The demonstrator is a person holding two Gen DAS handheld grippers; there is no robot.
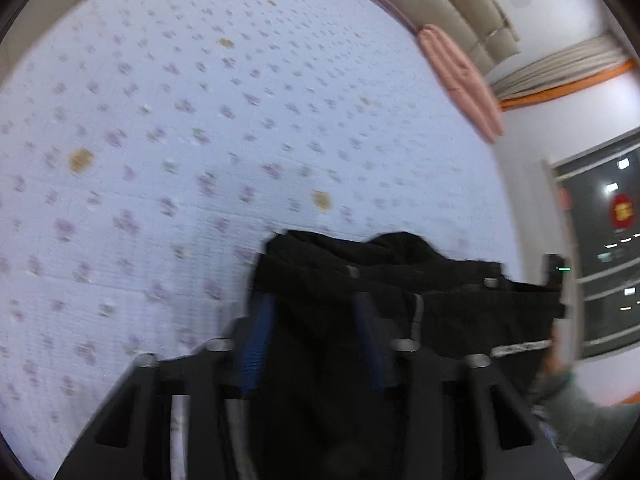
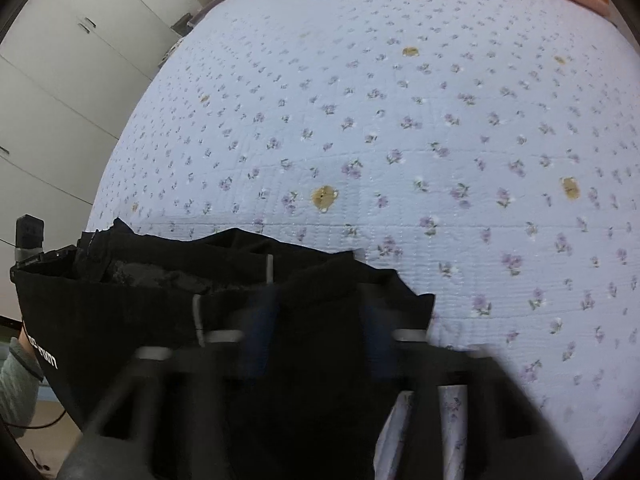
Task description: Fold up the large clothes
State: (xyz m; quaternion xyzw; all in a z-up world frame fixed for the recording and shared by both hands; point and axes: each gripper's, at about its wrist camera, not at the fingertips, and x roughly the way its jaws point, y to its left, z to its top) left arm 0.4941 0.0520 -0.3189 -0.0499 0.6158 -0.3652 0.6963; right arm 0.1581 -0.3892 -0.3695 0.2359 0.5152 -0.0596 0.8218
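Quilted pale-blue cloth with small purple flowers covers the bed (image 2: 400, 120), which fills most of both wrist views; a few tan patches dot it. Beyond the bed in the right wrist view stands a bank of white cupboards (image 2: 60, 60). In the left wrist view a beige padded headboard (image 1: 452, 4) curves along the far edge, with a pink pillow (image 1: 460, 76) against it, and a dark window (image 1: 600, 240) sits at the right.

Next in size is the black garment (image 2: 120, 320), stretched between the two claws at the near edge of the bed. Its bunched upper edge lies over the flowered cover, and white lettering shows near its left end in the right wrist view.

The left gripper (image 1: 316, 320) is clamped on the black garment: the cloth fills the space between its blue-padded fingers (image 1: 256, 344), and its top edge rises past their tips. The right gripper (image 2: 316, 320) also has the garment between its fingers; the picture is blurred there, but the cloth packs the gap and looks pinched.

A grey-green sleeve (image 2: 16, 384) shows at the left edge of the right wrist view. The other claw's black body shows beside the garment's far end in each view.
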